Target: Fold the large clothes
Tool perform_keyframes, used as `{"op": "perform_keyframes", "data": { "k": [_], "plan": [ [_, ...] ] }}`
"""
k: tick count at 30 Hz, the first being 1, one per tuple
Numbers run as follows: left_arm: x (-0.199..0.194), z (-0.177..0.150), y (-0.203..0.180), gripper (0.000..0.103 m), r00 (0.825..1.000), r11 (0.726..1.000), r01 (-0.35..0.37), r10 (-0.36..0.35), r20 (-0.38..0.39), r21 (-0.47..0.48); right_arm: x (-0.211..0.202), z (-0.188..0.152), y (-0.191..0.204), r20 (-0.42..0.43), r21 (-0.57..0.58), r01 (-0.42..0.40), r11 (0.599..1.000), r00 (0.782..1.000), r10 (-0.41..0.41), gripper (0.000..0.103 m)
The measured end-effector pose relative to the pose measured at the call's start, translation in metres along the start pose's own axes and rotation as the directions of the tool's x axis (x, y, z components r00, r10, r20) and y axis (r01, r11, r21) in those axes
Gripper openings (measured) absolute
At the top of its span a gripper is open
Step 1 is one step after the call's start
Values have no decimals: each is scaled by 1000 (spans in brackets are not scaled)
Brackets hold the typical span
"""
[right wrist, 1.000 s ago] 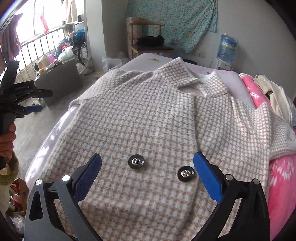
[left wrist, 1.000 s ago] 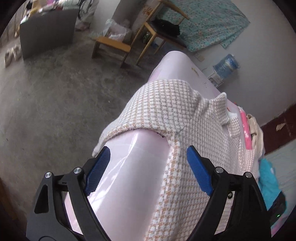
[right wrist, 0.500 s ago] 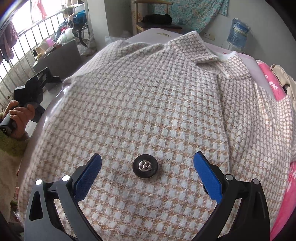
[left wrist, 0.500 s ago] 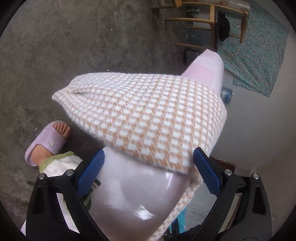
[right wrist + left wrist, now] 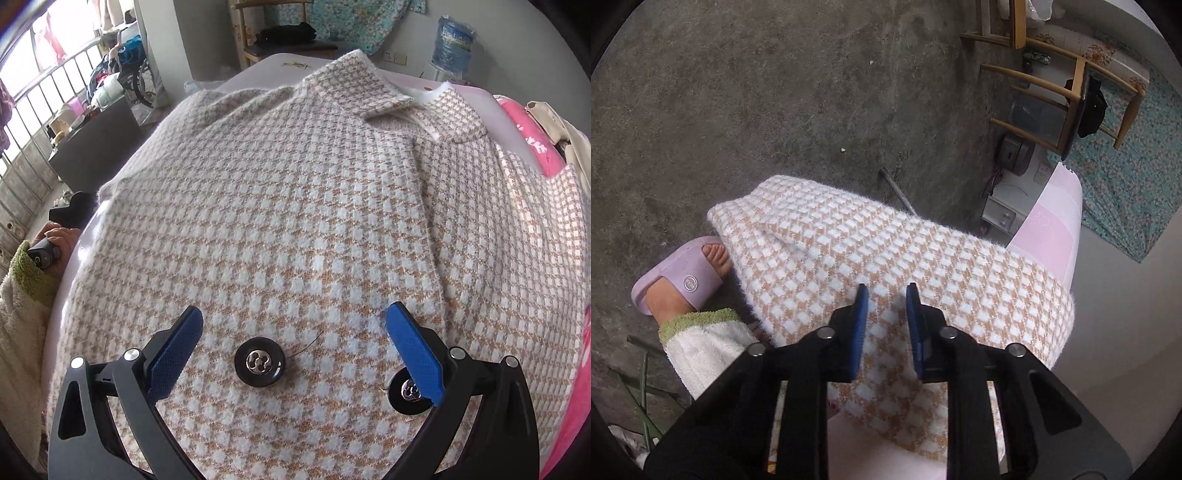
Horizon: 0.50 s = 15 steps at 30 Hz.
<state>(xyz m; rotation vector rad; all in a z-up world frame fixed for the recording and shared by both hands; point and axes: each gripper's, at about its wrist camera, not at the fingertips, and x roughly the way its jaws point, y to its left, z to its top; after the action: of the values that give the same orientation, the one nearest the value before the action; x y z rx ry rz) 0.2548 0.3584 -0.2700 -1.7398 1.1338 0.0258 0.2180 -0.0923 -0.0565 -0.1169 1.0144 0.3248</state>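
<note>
Item: one houndstooth jacket (image 5: 295,206), spread front-up on the pink desk (image 5: 1056,236), its sleeve (image 5: 849,254) draped over the desk edge above the floor; left tool (image 5: 884,295) had its pads nearly together on a ridge of that sleeve, apparently gripping it, while the right tool (image 5: 291,325) hovered spread wide and empty over the jacket front. Step judged: folding the sleeve inward, best done by lifting it clear of the edge and laying it flat across the chest, the right tool pinning the body against sliding. Count: two tools, two dark buttons (image 5: 259,362), one collar (image 5: 354,92), one slippered foot (image 5: 683,277).
</note>
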Motion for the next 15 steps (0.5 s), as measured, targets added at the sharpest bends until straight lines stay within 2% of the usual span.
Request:
{"op": "perform_keyframes", "data": {
  "k": [2, 5, 8, 10, 11, 12, 15],
  "plan": [
    [-12, -1, -7, 0, 999, 1000, 0, -1, 38, 30, -1, 0, -3, 5, 12, -1, 1000, 1000, 1, 97],
    [-30, -6, -24, 0, 996, 995, -20, 11, 92, 95, -3, -1, -7, 9, 24, -7, 1000, 1000, 7, 97],
    [-38, -13, -29, 3, 999, 995, -5, -1, 52, 100, -7, -2, -9, 16, 37, -18, 999, 1000, 17, 97],
    [-41, -20, -27, 39, 999, 994, -32, 30, 16, 104, -10, -4, -10, 21, 46, -30, 998, 999, 29, 97],
    [-44, -25, -26, 72, 999, 993, -43, 41, 12, 110, -12, -5, -10, 22, 49, -40, 998, 999, 39, 97],
    [-47, -30, -22, 81, 999, 993, -37, 35, 12, 116, -13, -5, -9, 23, 50, -48, 998, 999, 47, 97],
    [-50, -41, -10, 84, 999, 994, 2, 3, -46, 108, -14, -6, -4, 21, 30, -48, 998, 999, 48, 97]
  ]
}}
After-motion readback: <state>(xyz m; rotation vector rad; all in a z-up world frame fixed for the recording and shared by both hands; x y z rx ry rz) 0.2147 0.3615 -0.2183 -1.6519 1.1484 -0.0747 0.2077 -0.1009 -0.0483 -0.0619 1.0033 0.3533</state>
